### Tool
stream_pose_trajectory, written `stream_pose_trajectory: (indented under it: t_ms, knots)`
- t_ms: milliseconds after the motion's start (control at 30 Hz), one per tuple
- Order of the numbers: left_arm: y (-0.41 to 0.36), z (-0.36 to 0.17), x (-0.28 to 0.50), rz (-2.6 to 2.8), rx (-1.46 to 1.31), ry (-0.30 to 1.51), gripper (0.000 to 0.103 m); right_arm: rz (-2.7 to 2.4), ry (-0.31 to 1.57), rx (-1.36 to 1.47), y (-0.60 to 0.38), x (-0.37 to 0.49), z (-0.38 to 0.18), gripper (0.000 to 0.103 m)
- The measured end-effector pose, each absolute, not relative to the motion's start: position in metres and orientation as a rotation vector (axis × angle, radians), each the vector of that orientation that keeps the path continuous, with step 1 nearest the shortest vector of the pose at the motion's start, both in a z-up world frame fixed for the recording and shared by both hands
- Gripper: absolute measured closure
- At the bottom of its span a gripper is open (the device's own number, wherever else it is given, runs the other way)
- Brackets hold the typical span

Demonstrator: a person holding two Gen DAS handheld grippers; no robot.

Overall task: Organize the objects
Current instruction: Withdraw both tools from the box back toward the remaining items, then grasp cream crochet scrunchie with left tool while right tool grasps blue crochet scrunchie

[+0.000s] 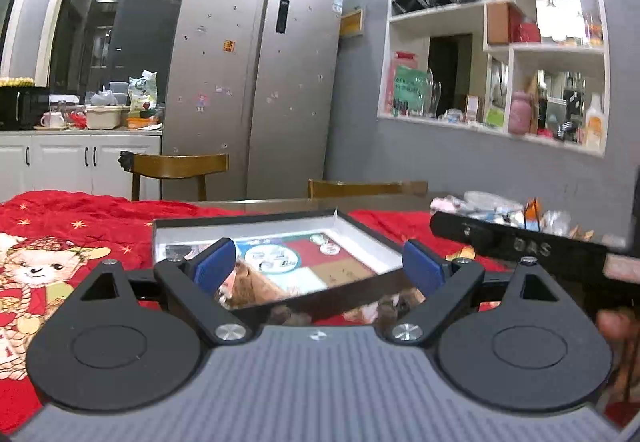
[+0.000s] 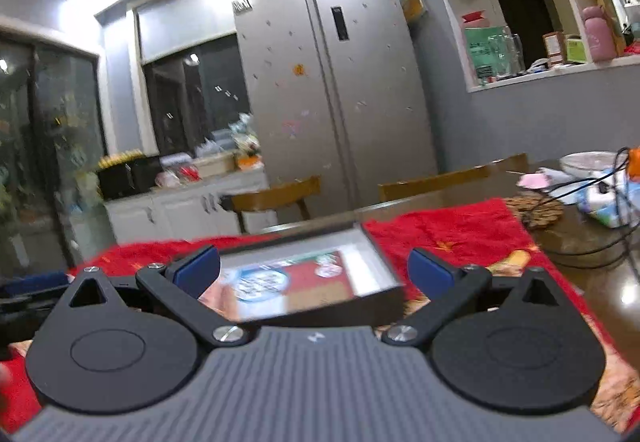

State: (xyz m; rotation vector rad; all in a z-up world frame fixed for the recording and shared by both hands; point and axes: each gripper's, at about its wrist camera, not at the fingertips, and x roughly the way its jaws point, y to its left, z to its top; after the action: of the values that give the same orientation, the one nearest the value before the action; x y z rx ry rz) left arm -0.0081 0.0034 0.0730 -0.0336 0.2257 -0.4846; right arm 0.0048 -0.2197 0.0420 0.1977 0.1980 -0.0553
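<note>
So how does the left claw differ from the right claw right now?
The left claw frames the box fairly sharply; the right claw sees the same box blurred. The right claw's arm crosses the left wrist view at its right edge, while the left claw's body barely shows in the right wrist view. Both are open, holding nothing, with blue pads, facing the box on the red cloth.

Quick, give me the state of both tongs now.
Left tongs: open, holding nothing, aimed at the box.
Right tongs: open, holding nothing.
</note>
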Motion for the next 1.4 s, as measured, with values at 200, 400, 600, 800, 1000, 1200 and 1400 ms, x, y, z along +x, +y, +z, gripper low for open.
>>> stream_pose_trajectory:
  t_ms: [200, 400, 600, 800, 1000, 1200, 1400]
  knots:
    - [0.0, 0.053, -0.019, -0.586, -0.024, 0.276, 0.011, -0.054, 0.316, 0.244, -0.22, 0.005, 0.024, 0.0]
    - [-0.013, 0.033, -0.014, -0.647, -0.01, 0.348, 0.012, -0.079, 0.324, 0.243, -0.214, -0.004, 0.016, 0.002]
    - [-0.017, 0.023, -0.004, -0.624, -0.02, 0.399, 0.018, -0.065, 0.428, 0.284, -0.217, 0.002, 0.008, 0.008]
    - [-0.018, 0.011, 0.017, -0.601, -0.068, 0.51, 0.032, 0.003, 0.523, 0.277, -0.208, 0.002, -0.006, 0.012]
    - [-0.021, 0.005, 0.023, -0.573, -0.056, 0.528, 0.04, 0.018, 0.598, 0.252, -0.199, 0.003, -0.018, 0.018]
    - [-0.024, 0.003, 0.025, -0.549, -0.044, 0.524, 0.041, 0.012, 0.605, 0.241, -0.199, 0.004, -0.018, 0.028]
    - [-0.023, 0.003, 0.026, -0.55, -0.053, 0.538, 0.065, 0.032, 0.614, 0.207, -0.196, 0.004, -0.018, 0.05]
